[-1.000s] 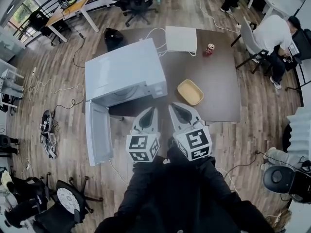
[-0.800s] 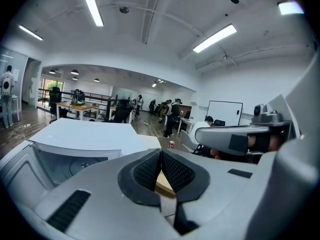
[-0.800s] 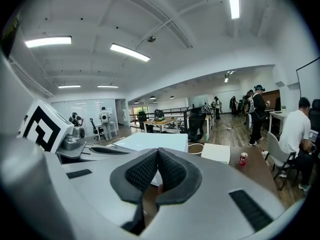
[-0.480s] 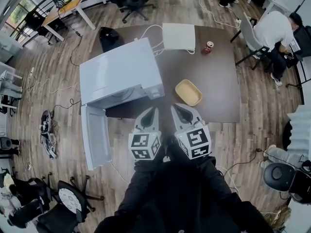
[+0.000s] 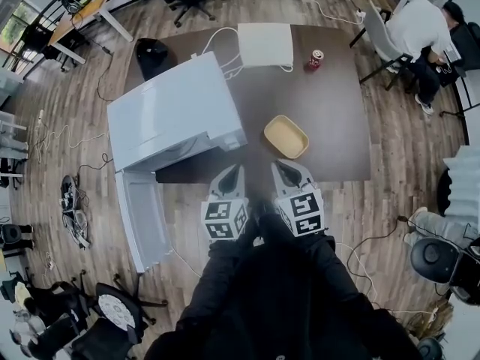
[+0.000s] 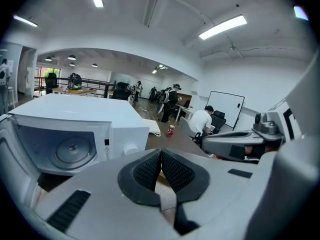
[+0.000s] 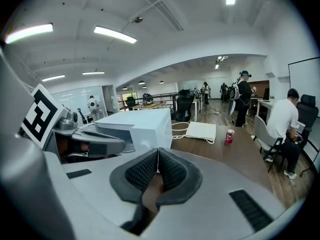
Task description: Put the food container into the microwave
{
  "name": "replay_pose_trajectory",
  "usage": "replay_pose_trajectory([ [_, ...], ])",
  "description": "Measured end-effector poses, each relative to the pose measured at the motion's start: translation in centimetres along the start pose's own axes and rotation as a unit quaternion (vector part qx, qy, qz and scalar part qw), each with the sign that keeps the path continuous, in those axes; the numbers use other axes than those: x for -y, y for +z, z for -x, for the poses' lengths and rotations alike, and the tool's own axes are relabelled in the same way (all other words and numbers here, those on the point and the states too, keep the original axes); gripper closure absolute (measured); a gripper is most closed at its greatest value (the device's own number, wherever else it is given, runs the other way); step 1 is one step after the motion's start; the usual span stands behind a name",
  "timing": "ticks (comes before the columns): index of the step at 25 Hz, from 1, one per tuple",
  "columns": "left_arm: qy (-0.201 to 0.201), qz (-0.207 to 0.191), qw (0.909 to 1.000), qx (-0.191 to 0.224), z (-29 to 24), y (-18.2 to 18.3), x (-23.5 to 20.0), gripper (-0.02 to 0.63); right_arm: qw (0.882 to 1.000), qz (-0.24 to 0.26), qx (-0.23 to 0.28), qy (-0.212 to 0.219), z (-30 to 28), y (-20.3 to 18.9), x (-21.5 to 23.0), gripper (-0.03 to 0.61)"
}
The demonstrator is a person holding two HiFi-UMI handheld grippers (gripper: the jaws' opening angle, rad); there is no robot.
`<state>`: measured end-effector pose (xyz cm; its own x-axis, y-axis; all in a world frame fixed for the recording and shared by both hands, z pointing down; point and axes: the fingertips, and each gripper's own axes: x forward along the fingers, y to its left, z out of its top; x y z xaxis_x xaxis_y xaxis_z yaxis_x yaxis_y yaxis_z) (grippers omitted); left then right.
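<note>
A yellow food container (image 5: 285, 136) lies empty on the dark brown table (image 5: 337, 118), right of the white microwave (image 5: 169, 111). The microwave's door (image 5: 139, 216) hangs wide open toward me, and its turntable cavity (image 6: 70, 151) shows in the left gripper view. My left gripper (image 5: 234, 172) is shut with nothing in it, held at the table's near edge below the microwave's right corner. Beside it, the right gripper (image 5: 280, 168) is also shut and empty, just short of the container. In the right gripper view the microwave (image 7: 135, 126) stands ahead to the left.
A red can (image 5: 315, 58) and a white bag (image 5: 265, 45) with a cord sit at the table's far side. A black bag (image 5: 152, 53) rests at the far left corner. A seated person (image 5: 420, 32) and chairs are to the right. Cables lie on the wooden floor.
The view has shifted so the table, microwave and container sit slightly higher and further left in frame. Both grippers keep their pose, shut, side by side.
</note>
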<state>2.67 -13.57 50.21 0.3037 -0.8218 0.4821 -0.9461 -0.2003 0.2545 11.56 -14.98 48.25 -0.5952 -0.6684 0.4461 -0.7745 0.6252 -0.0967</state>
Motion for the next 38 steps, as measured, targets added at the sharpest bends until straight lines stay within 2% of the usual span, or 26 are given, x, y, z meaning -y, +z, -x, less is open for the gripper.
replay_pose_trajectory([
  [12,-0.012,0.022,0.9973,-0.069,-5.9,-5.7,-1.2,0.580,0.996,0.007,-0.093,-0.010,-5.8,-7.4,4.2,0.549],
  [16,-0.015,0.033,0.9951,-0.092,-7.8,-8.0,-1.9,0.580,0.991,0.021,-0.133,-0.004,-8.3,-10.3,5.1,0.517],
  [23,-0.011,0.043,0.9915,-0.123,-9.6,-11.0,-3.2,0.580,0.980,0.049,-0.192,0.003,-12.2,-14.6,6.9,0.503],
  [28,-0.005,0.046,0.9897,-0.135,-10.1,-12.2,-4.3,0.580,0.973,0.080,-0.218,0.005,-13.6,-16.5,7.8,0.502],
  [38,0.003,0.058,0.9866,-0.152,-10.2,-13.7,-5.5,0.580,0.960,0.098,-0.262,0.002,-14.9,-19.0,8.5,0.502],
])
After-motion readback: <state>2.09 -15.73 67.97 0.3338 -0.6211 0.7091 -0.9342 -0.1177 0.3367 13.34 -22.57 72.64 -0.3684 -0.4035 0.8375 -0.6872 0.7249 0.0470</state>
